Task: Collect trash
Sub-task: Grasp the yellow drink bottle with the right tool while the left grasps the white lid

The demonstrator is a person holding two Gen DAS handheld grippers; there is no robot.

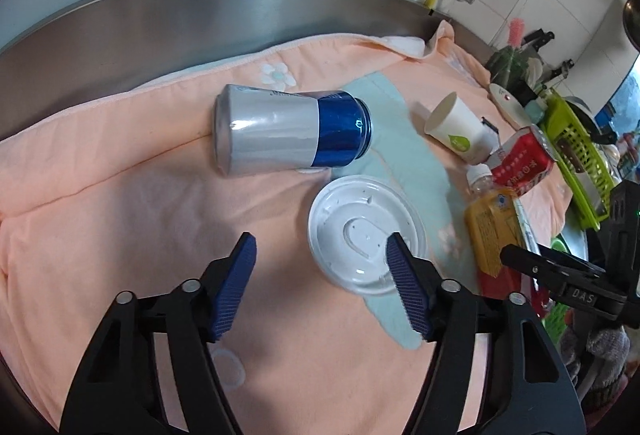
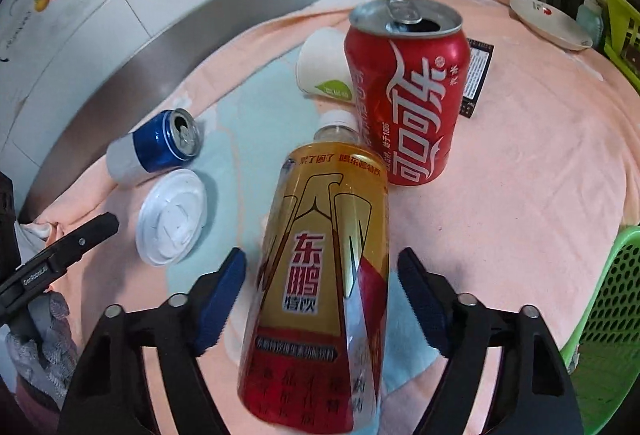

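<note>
I'm hovering the right gripper [image 2: 322,287], jaws wide, straddling the yellow bottle [image 2: 320,299] lying lengthwise between them mid-counter; left gripper [image 1: 322,271], also wide and empty, is sitting over the white lid [image 1: 366,231].

The yellow bottle [image 2: 320,275] reads "东鹏特饮", the red can [image 2: 408,95] "可口可乐".

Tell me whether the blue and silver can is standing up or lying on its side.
Lying on its side. The blue and silver can rests lengthwise on the pink towel, its opened top facing sideways toward the paper cup.
</note>
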